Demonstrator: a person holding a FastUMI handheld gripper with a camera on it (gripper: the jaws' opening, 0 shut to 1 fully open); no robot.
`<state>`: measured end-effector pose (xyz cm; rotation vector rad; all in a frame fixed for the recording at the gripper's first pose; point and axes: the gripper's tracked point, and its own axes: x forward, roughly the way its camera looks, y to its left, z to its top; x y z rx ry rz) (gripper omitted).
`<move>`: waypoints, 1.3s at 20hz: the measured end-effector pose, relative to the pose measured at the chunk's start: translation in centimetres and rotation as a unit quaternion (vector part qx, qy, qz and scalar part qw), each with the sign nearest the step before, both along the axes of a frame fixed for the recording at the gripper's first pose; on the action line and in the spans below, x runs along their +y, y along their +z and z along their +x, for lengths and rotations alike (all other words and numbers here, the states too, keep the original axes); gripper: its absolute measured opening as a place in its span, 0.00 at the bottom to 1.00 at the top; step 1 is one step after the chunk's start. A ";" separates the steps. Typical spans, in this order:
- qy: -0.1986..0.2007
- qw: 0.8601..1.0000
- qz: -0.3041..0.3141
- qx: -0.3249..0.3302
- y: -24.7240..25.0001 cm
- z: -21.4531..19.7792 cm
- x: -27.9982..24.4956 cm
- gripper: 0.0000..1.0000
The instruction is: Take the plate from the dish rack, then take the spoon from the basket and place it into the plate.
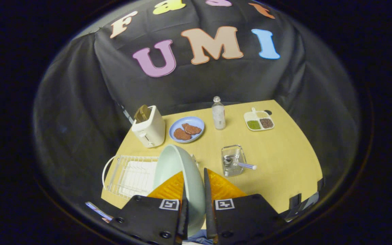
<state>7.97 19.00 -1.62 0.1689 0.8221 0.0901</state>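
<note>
A pale green plate (pixel 179 170) stands on edge between my fingers, and my gripper (pixel 194 183) is shut on its rim. The plate is raised above the white wire dish rack (pixel 128 175), which lies just left of the fingers on the yellow table (pixel 277 163). Ahead and to the right of the fingers sits a clear basket (pixel 232 160) holding a spoon (pixel 242 164); the spoon's pale handle pokes out to the right over the basket's edge.
Further back stand a cream toaster (pixel 148 126), a blue plate (pixel 186 129) with brown patties, a clear bottle (pixel 218 114) and a white divided dish (pixel 259 120) of grains. Bare tabletop stretches right of the basket. Black cloth walls the booth.
</note>
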 end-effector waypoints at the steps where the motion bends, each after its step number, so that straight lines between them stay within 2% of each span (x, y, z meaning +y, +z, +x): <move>1: -0.008 1.000 0.013 -0.003 -0.2 -0.6 -1.6 0.24; 6: -0.035 0.998 0.045 0.002 -3.2 -4.0 -8.0 0.24; 10: -0.035 0.997 0.069 0.012 -6.7 -6.7 -10.2 0.24; 15: -0.054 0.992 0.111 0.016 -12.3 -9.6 -12.1 0.24; 20: -0.102 0.986 0.122 0.058 -19.4 -9.7 -14.8 0.24; 26: -0.115 0.974 0.186 0.062 -22.7 -7.6 -14.3 0.24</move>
